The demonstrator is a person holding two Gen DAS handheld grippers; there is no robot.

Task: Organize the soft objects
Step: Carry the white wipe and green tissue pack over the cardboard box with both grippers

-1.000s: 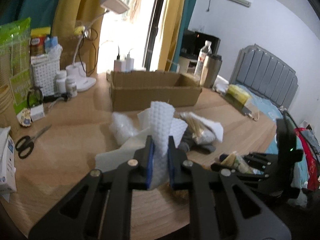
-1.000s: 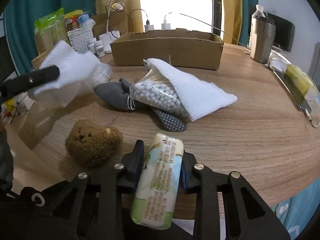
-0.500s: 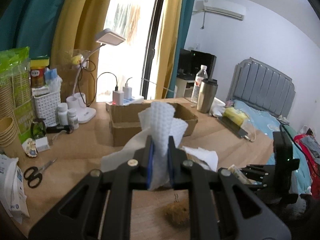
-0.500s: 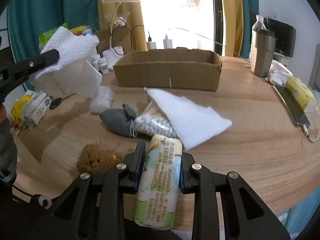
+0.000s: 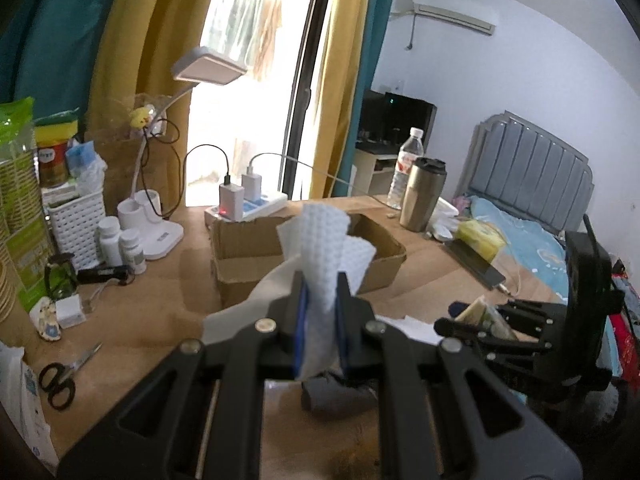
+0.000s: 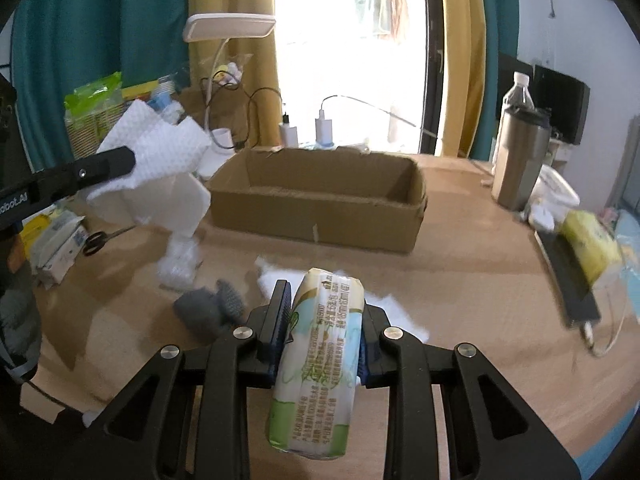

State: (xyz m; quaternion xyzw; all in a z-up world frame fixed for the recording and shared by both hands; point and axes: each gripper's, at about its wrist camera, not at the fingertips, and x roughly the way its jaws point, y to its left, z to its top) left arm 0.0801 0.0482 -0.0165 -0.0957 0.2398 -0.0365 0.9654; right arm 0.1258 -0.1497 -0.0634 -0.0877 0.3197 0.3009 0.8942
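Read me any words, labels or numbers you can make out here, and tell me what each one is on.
"obot.AI": partial white lettering on the left tongs, seen from the right wrist view, cut off by the frame edge.
Tissue pack in the right tongs: rows of printed characters, too small and blurred to read.
Red can: white label, unreadable.
Water bottle: red label, unreadable.

Bright window (image 6: 352,40) behind yellow and teal curtains (image 5: 120,60), pale walls with an air conditioner (image 5: 454,14) up high, grey padded headboard (image 5: 528,172), round wooden table (image 6: 480,280).

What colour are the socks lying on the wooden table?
Grey socks, clearest in the right wrist view.
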